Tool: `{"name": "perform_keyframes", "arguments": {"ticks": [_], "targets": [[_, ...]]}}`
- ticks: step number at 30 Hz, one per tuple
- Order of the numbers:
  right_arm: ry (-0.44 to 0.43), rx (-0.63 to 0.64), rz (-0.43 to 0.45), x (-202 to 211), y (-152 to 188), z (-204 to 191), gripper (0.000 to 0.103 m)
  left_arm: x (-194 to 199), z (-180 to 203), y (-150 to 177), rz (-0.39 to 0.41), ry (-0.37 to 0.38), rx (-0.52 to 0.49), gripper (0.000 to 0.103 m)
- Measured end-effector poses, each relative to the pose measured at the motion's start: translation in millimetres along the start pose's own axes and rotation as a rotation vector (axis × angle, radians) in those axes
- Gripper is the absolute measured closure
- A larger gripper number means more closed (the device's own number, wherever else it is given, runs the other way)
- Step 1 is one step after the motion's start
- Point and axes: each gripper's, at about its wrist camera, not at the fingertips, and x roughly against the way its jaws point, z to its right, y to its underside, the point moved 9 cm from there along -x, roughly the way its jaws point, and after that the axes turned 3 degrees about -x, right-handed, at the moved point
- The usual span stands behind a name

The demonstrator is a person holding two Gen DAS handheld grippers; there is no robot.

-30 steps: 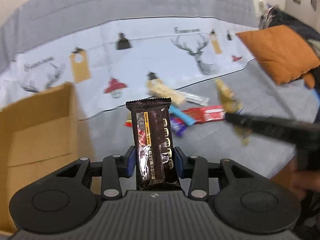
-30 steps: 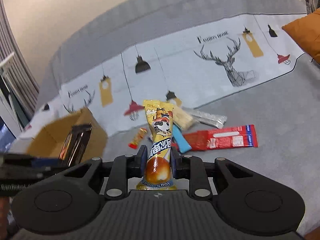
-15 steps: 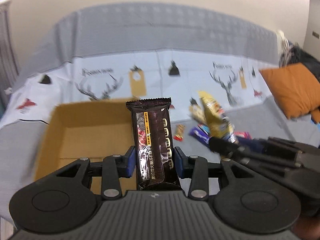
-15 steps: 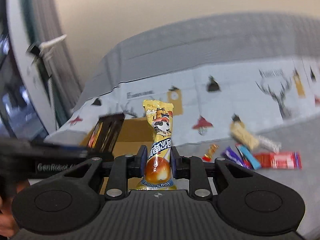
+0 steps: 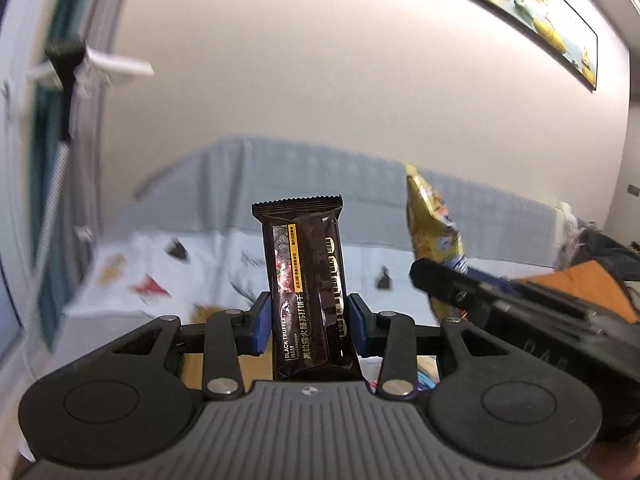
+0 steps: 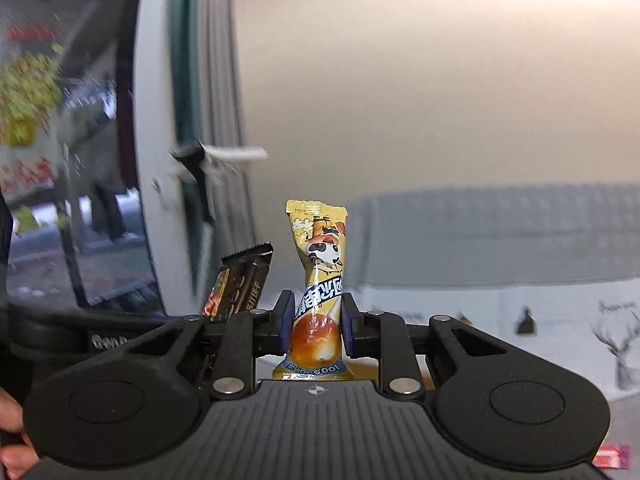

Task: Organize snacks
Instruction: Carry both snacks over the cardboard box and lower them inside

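Observation:
My left gripper (image 5: 308, 330) is shut on a black truffle cracker packet (image 5: 306, 280), held upright. My right gripper (image 6: 316, 330) is shut on a yellow snack packet with a cartoon panda (image 6: 318, 280). In the left wrist view the yellow packet (image 5: 432, 232) and the right gripper's dark body (image 5: 500, 304) show close at the right. In the right wrist view the black packet (image 6: 240, 280) shows close at the left. A sliver of the cardboard box (image 5: 208, 312) shows behind the left fingers; most of it is hidden.
Both cameras tilt up toward the beige wall (image 5: 360, 80). A grey sofa back with a white deer-print cover (image 6: 520, 264) lies ahead. A window and curtain (image 6: 100, 160) are at the left. An orange cushion (image 5: 592, 284) is at the right. A red wrapper (image 6: 612, 454) shows low right.
Both grippers have swung left and tilted upward with their packets. The box and the loose snacks have dropped out of view; wall and window now fill the frames.

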Motion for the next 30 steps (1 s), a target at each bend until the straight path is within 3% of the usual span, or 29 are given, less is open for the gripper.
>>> {"name": "perform_keyframes", "arguments": {"ticks": [4,7,12,19,30], "targets": [[0.012,-0.012,0.045,-6,-4,-5,0.078,4,-8,0,0.013,-0.045,-0.016,0.059],[-0.043,-0.100,-0.011,-15,12,4,0.078,-6,-12,10,-0.016,-0.063,-0.014,0.059],[-0.025,-0.034,-0.105,-23,48,8,0.078,-32,-23,41,-0.094,-0.056,0.005,0.059],[-0.025,-0.105,-0.220,-53,92,19,0.078,-73,-29,94,-0.195,-0.039,0.003,0.059],[0.027,-0.147,-0.373,-103,146,45,0.078,-150,-54,148,-0.326,-0.025,0.042,0.059]]}}
